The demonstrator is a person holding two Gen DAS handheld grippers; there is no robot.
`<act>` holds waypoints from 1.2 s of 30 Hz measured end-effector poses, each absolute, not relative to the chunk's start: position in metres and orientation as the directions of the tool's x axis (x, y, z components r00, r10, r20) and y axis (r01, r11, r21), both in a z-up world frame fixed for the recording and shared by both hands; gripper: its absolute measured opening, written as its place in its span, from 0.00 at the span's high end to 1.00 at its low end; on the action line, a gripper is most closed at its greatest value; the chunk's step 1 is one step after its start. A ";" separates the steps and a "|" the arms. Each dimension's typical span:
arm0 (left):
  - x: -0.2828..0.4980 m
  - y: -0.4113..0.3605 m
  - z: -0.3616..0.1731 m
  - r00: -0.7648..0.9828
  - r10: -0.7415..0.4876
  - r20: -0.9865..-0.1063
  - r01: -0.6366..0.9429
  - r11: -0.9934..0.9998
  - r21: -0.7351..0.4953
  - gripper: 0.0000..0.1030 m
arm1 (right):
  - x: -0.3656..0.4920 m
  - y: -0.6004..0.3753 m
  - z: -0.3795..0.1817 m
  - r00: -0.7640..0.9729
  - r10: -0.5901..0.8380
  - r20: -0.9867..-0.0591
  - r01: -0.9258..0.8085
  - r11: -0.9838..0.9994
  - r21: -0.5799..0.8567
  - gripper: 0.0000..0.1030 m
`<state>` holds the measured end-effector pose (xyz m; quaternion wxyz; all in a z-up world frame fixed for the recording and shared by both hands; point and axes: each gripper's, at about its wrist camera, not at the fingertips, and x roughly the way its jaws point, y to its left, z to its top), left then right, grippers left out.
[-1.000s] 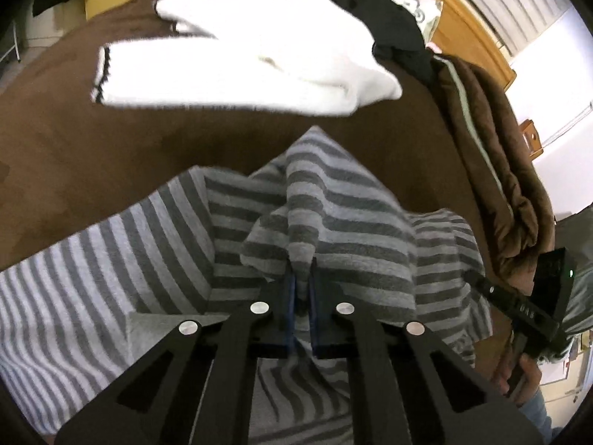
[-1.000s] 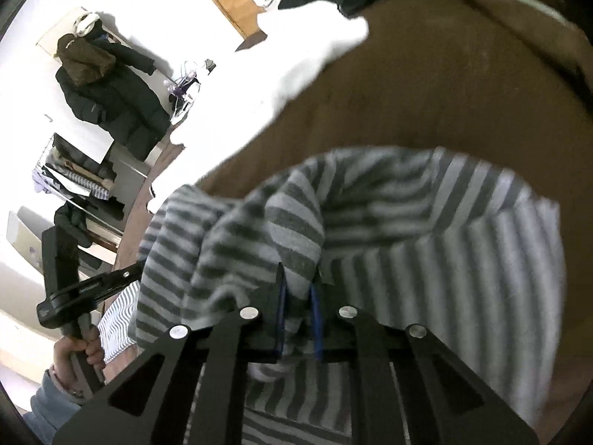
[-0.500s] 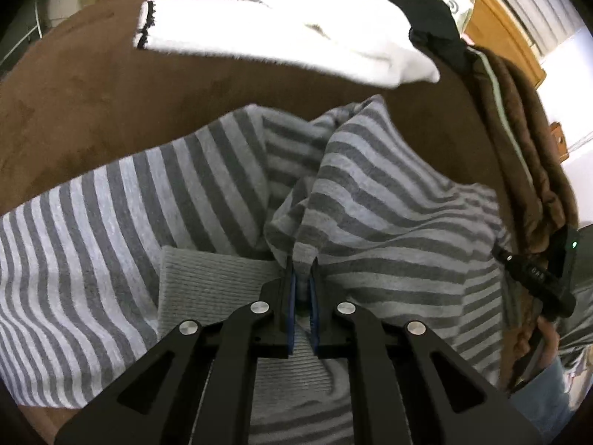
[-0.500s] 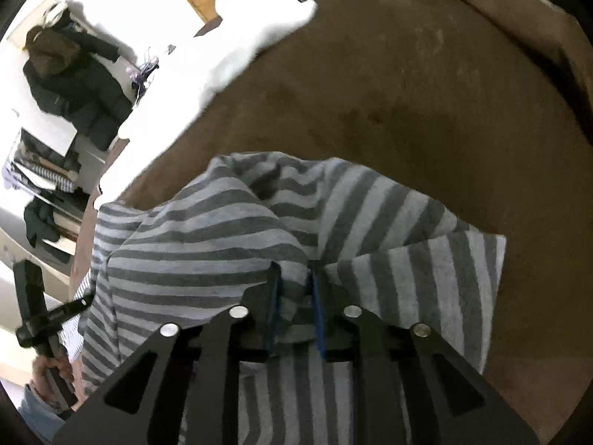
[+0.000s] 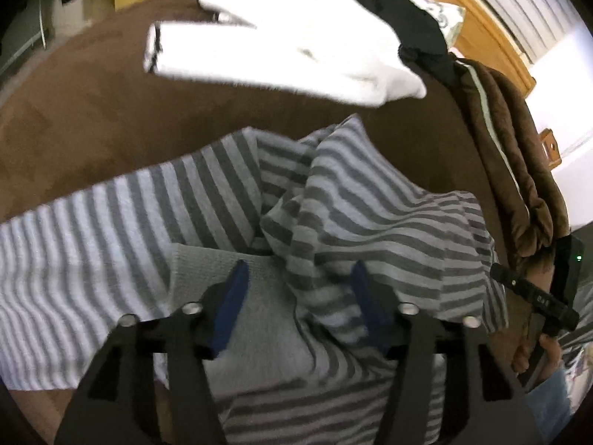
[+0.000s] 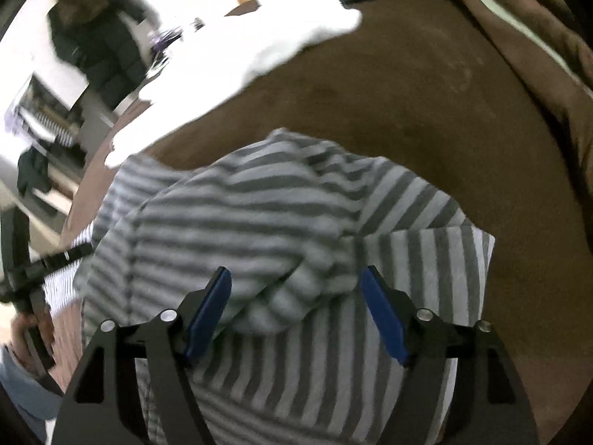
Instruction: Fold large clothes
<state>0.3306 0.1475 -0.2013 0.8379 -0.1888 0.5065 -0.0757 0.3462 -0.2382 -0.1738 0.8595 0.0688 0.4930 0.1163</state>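
Both grippers, left (image 5: 298, 282) and right (image 6: 294, 289), gape wide over the striped top (image 5: 370, 215), which lies bunched on the brown blanket (image 5: 92, 111)

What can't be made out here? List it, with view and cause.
- Striped shirt: near edge cut off by the frame bottom, both views; folded layers hide what lies beneath.
- Hanging coat: right wrist view, motion-blurred.
- White garment: left wrist view, overexposed, no detail.
- Black garment: too dark to identify.
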 end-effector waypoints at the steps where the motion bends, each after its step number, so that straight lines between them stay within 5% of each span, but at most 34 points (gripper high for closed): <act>1: 0.325 0.149 -0.196 0.485 -0.307 -0.819 -0.062 0.922 -0.382 0.34 | 0.338 -0.231 -0.170 0.487 0.270 -0.831 -0.151 0.963 0.224 0.29; 4: 0.309 0.153 -0.182 0.510 -0.270 -0.817 -0.073 0.933 -0.354 0.16 | 0.324 -0.218 -0.164 0.492 0.293 -0.820 -0.171 0.956 0.239 0.25; 10: 0.281 0.165 -0.177 0.522 -0.161 -0.838 -0.142 0.952 -0.271 0.07 | 0.299 -0.179 -0.164 0.508 0.332 -0.795 -0.211 0.943 0.259 0.22; 23: 0.211 0.238 -0.164 0.565 -0.062 -0.823 -0.317 0.904 -0.286 0.06 | 0.280 -0.092 -0.136 0.538 0.381 -0.752 -0.357 0.911 0.206 0.20; 30: 0.141 0.326 -0.146 0.613 0.113 -0.782 -0.500 0.822 -0.273 0.06 | 0.277 -0.042 -0.119 0.551 0.422 -0.720 -0.429 0.883 0.189 0.16; 36: 0.074 0.404 -0.183 0.534 0.239 -0.811 -0.688 0.680 -0.253 0.07 | 0.273 -0.004 -0.136 0.512 0.442 -0.737 -0.480 0.858 0.182 0.16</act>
